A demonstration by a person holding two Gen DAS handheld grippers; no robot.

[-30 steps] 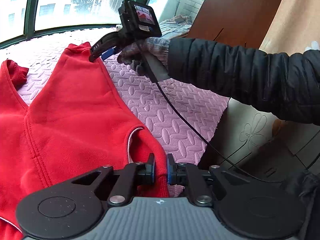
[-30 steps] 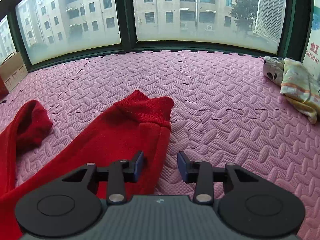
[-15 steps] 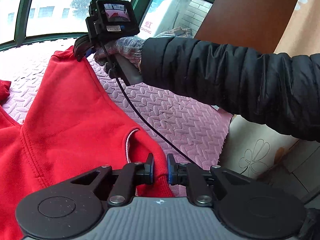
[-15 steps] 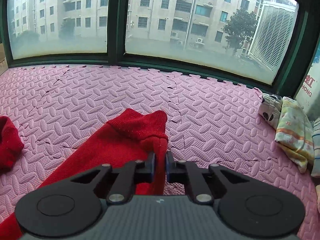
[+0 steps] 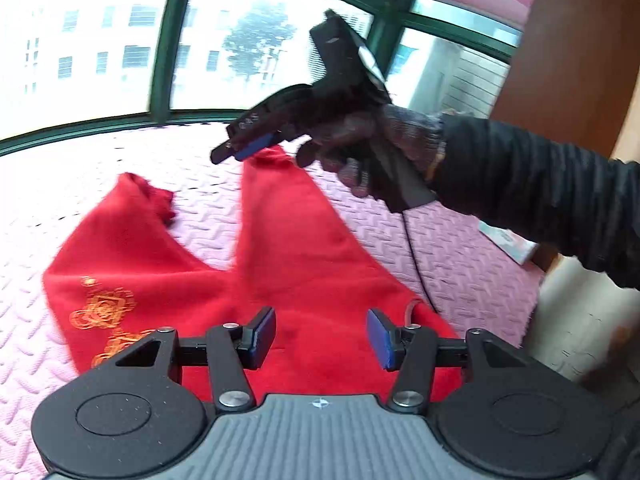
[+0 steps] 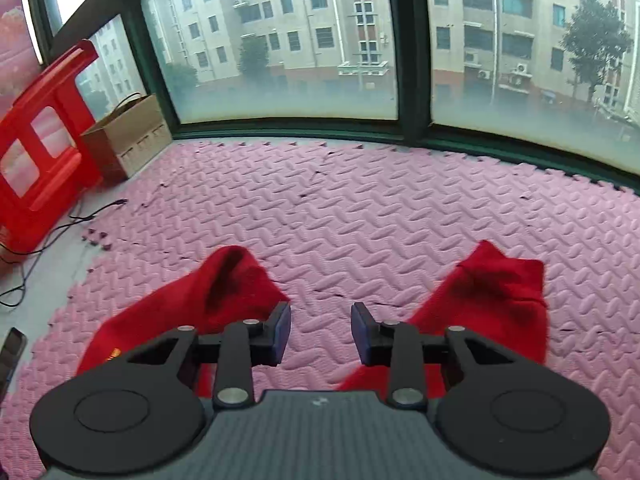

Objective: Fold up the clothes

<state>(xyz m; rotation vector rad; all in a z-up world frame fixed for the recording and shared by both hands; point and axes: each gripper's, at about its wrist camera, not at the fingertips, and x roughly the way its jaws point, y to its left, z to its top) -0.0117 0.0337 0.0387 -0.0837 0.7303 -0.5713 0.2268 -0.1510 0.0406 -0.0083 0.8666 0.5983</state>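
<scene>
garment: we are looking at a pair of soft red fleece trousers with gold embroidery (image 5: 296, 280) lying flat on the pink foam floor mat (image 6: 380, 216), legs spread in a v toward the window.
left tool (image 5: 321, 334): we are holding it over the waist end, jaws standing wide apart, gripping nothing.
right tool (image 6: 321, 334): we are hovering it above the gap between the two leg cuffs, jaws apart and empty; in the left view it is blurred.
handling: we are judging the fabric light, limp and thick, not slippery, not fragile; it is likely sagging wherever unsupported.
where to hold: we are favouring the ribbed cuff (image 6: 504, 276) and the waistband edge, pinching both layers.
risk: we are expecting a thin pinch to catch one layer only.
</scene>
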